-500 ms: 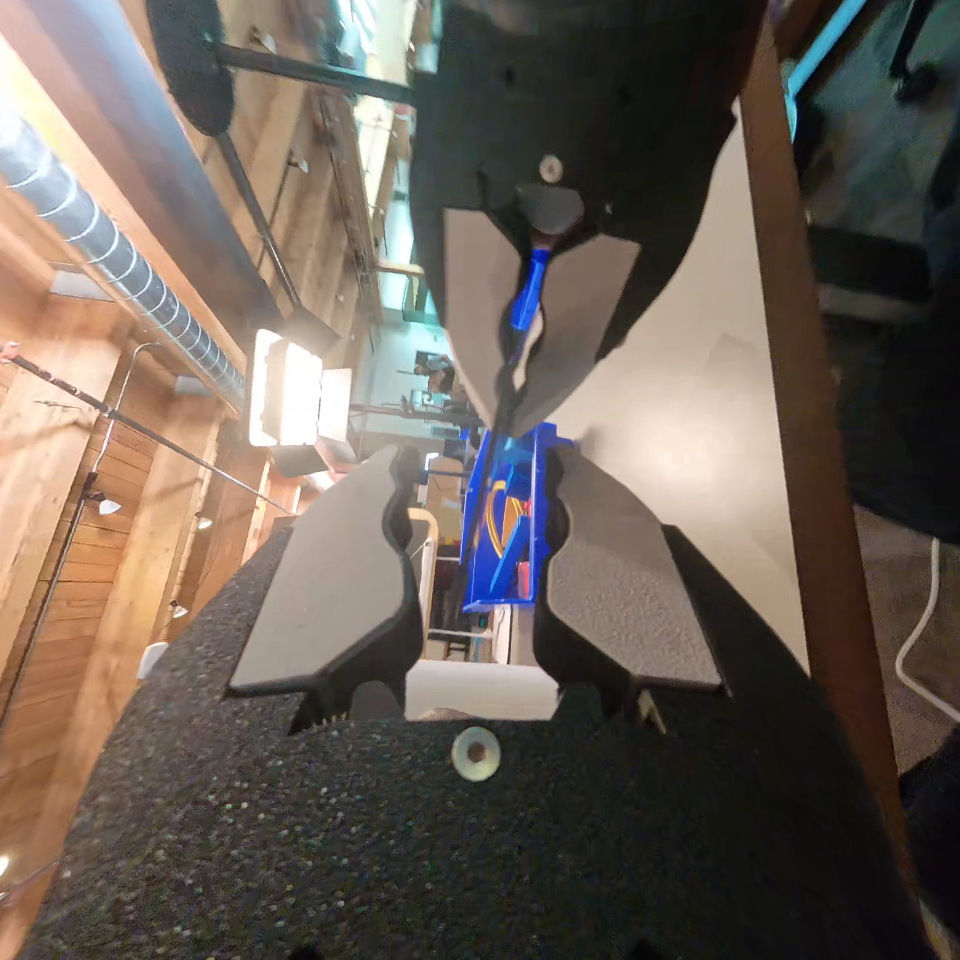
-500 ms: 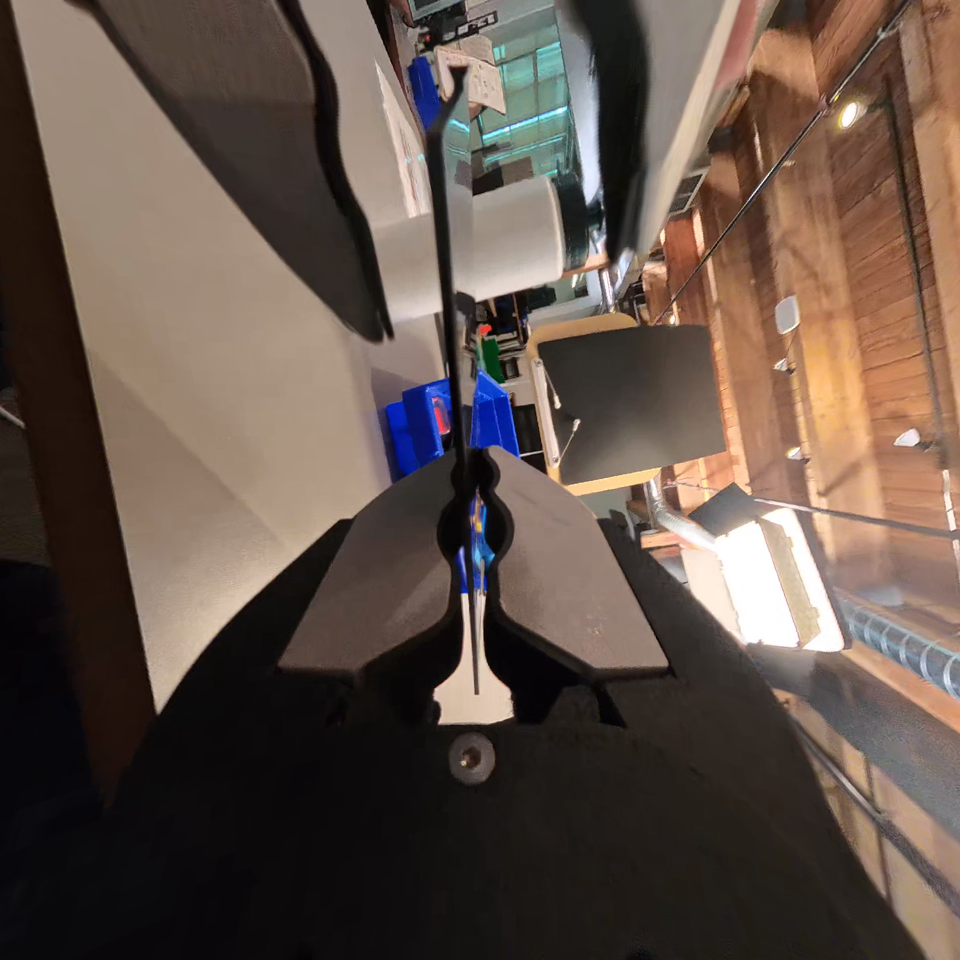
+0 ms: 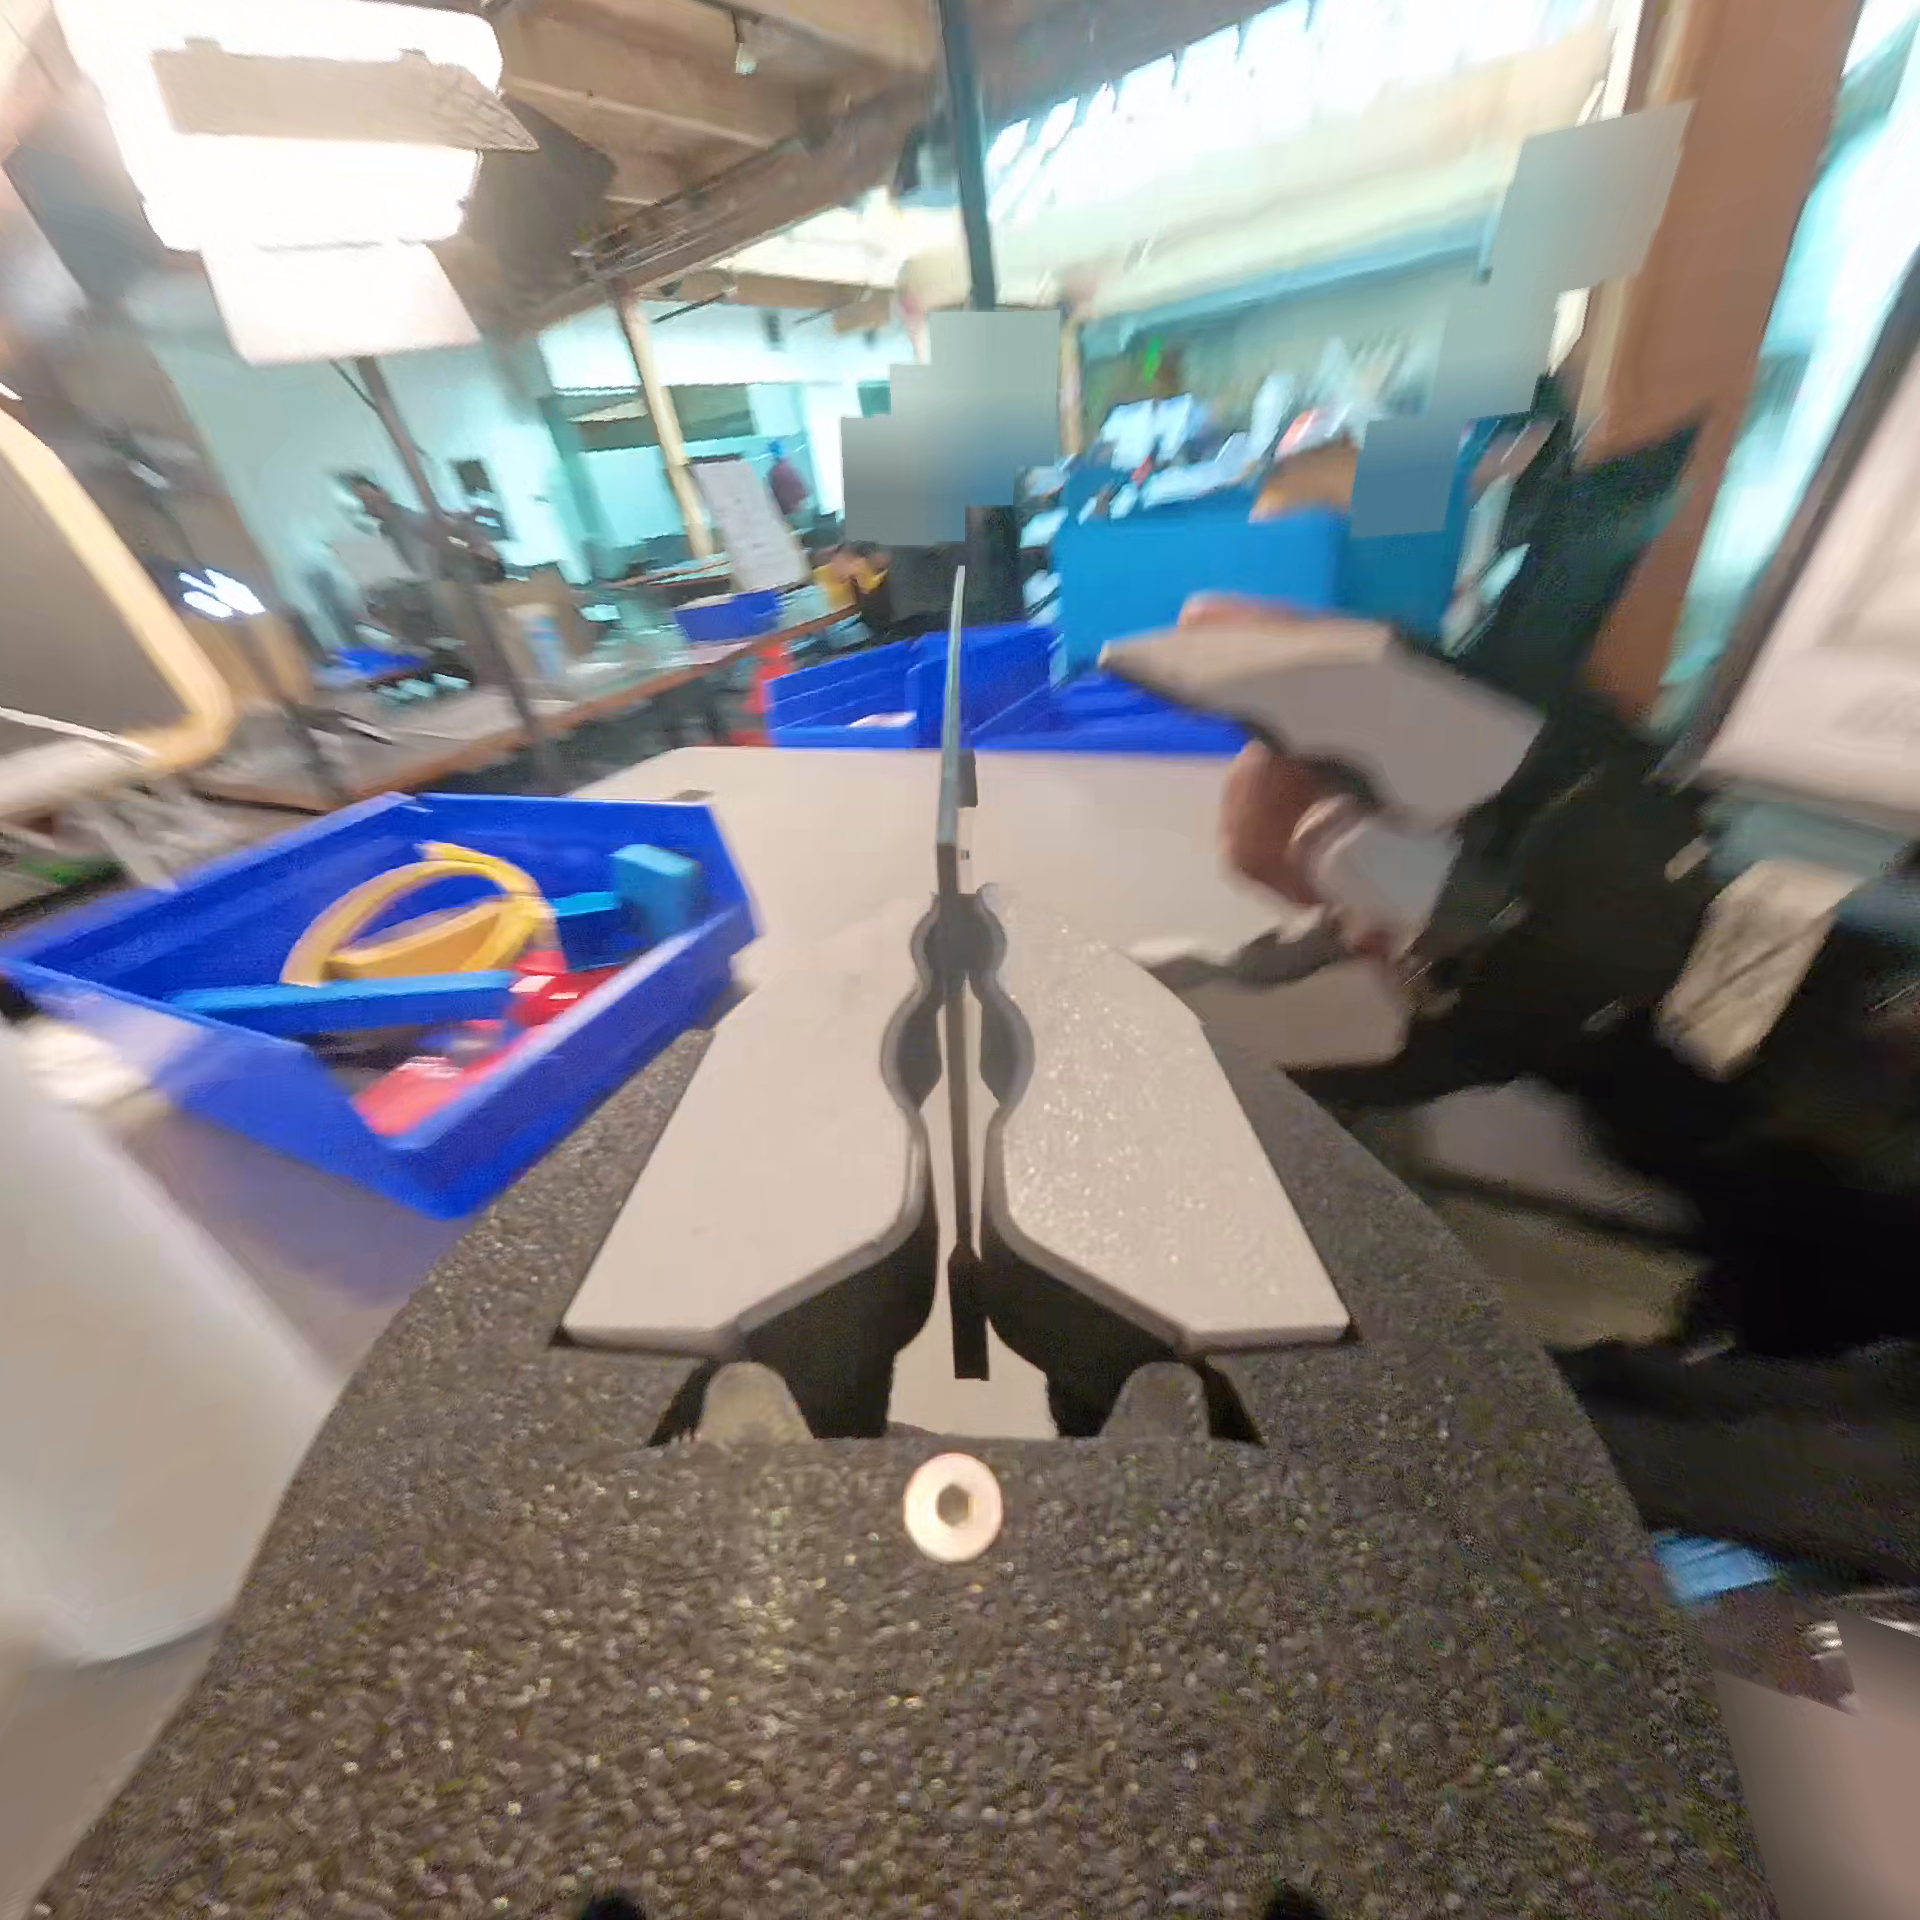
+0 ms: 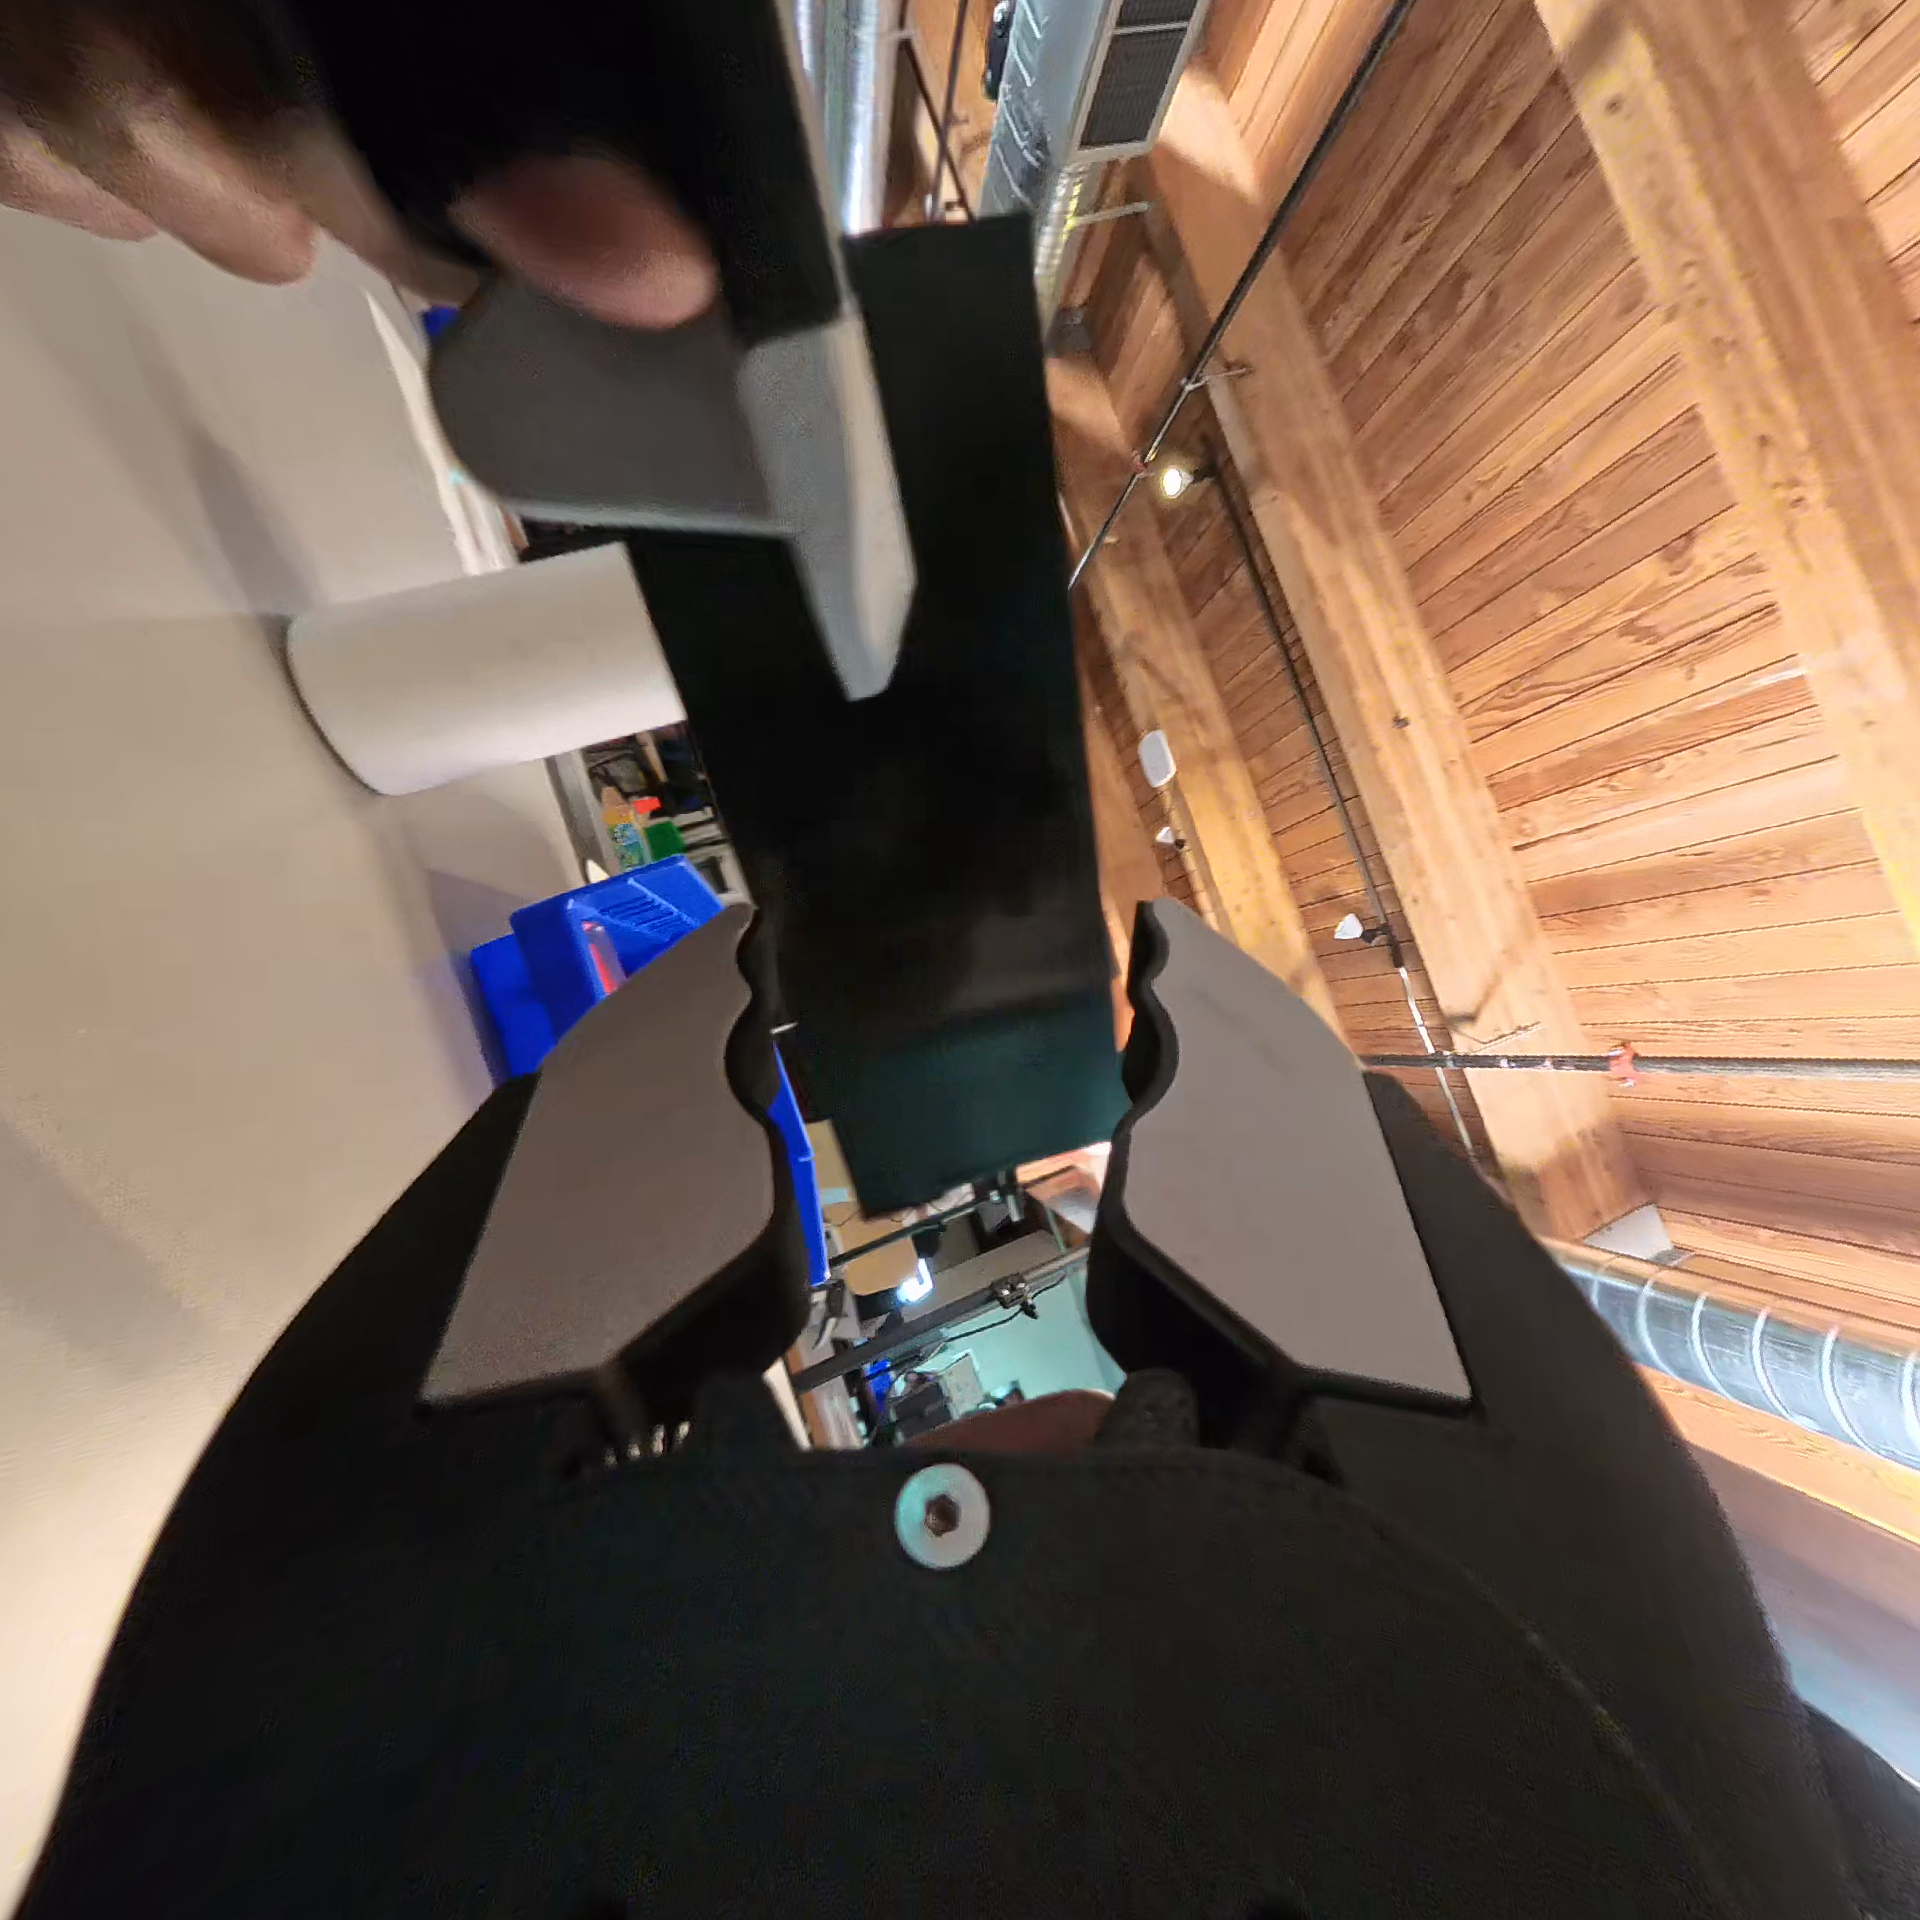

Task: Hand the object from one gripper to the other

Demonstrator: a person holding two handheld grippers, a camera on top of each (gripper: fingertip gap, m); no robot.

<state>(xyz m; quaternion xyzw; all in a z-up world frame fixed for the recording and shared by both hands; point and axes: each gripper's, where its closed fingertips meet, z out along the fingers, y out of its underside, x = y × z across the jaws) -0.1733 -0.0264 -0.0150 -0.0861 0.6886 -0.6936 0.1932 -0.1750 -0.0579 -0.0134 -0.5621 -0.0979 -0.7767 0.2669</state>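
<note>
the left gripper (image 3: 958, 914) has matt grey pads on a rough, speckled black body, with a shiny metal screw (image 3: 953, 1507). it clamps a thin, matt black sheet (image 3: 954, 727). the bin (image 3: 436, 1132) looks like glossy blue plastic. the wall (image 4: 1558, 520) is varnished wood planks.

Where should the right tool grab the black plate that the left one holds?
Take the free end of the black plate, opposite the left tool. It is thin and flat, so probably roll the open right tool a quarter turn and pinch its broad faces, not its edges.
</note>
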